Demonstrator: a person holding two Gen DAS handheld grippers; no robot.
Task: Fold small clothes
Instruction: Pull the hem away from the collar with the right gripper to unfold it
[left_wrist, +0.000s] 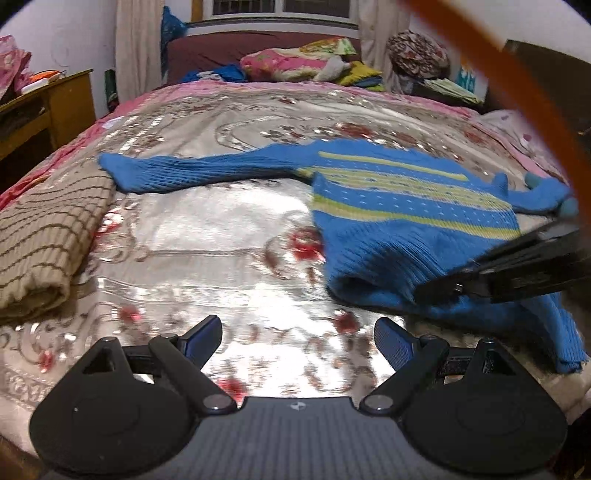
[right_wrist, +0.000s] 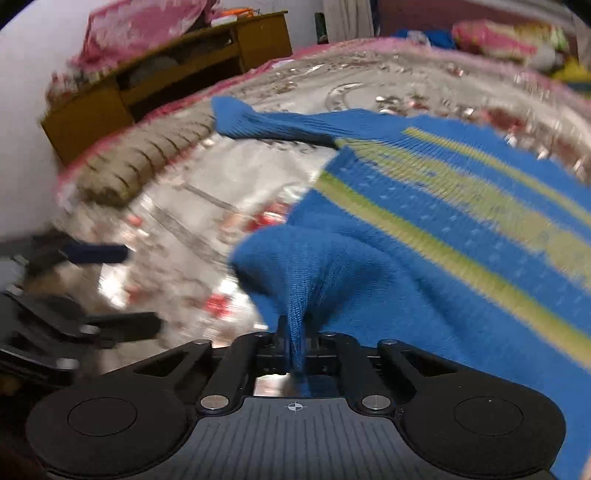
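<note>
Nearest, the left gripper (left_wrist: 297, 341) hovers spread and empty over the shiny floral bedspread (left_wrist: 229, 229); the right gripper (right_wrist: 297, 349) pinches the blue striped sweater (left_wrist: 399, 206) lying on the bed. A folded tan cloth (left_wrist: 48, 236) sits left, pillows (left_wrist: 295, 61) and a wooden desk (left_wrist: 48, 107) beyond.

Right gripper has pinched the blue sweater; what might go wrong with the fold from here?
1. The right gripper is shut on only a thin pinch of the sweater, so the knit may slip out while it is pulled.
2. The left gripper is open and holds nothing, so the sweater may drag across the bedspread instead of folding.
3. The far sleeve lies stretched out and may trail or bunch.
</note>
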